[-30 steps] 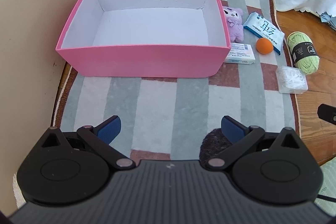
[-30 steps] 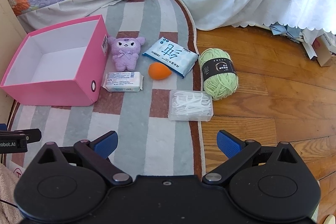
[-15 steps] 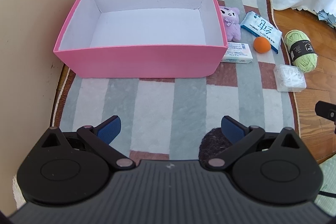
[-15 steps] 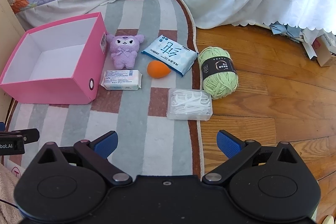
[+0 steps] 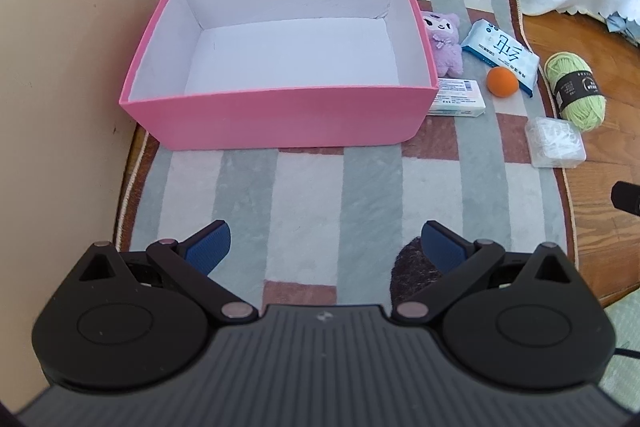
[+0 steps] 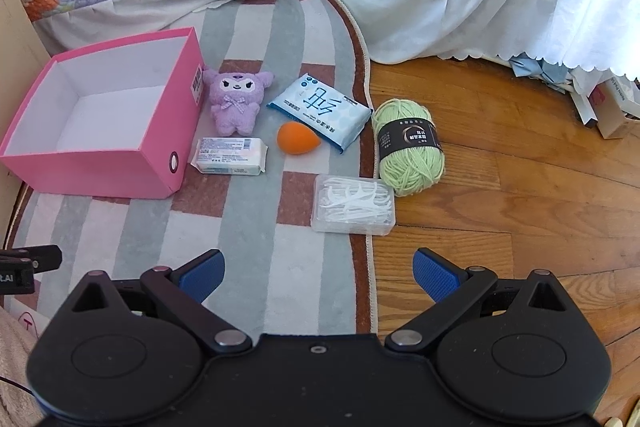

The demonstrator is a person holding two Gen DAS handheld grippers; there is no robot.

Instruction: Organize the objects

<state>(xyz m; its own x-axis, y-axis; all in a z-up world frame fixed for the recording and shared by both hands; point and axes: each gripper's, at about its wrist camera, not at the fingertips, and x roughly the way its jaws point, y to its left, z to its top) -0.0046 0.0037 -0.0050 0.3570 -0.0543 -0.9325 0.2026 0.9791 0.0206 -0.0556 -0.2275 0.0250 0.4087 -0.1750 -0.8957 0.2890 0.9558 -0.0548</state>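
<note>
Your left gripper and right gripper both hang spread wide, holding nothing, above the striped rug. Ahead, the floss-pick box, green yarn and orange sponge lie beside the pink box.

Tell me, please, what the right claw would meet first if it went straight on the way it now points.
Probably the clear floss-pick box: it lies nearest ahead of the open right claw, roughly centred between its fingers, on the rug's edge. Depth is hard to judge, so the rug itself may come first.
</note>
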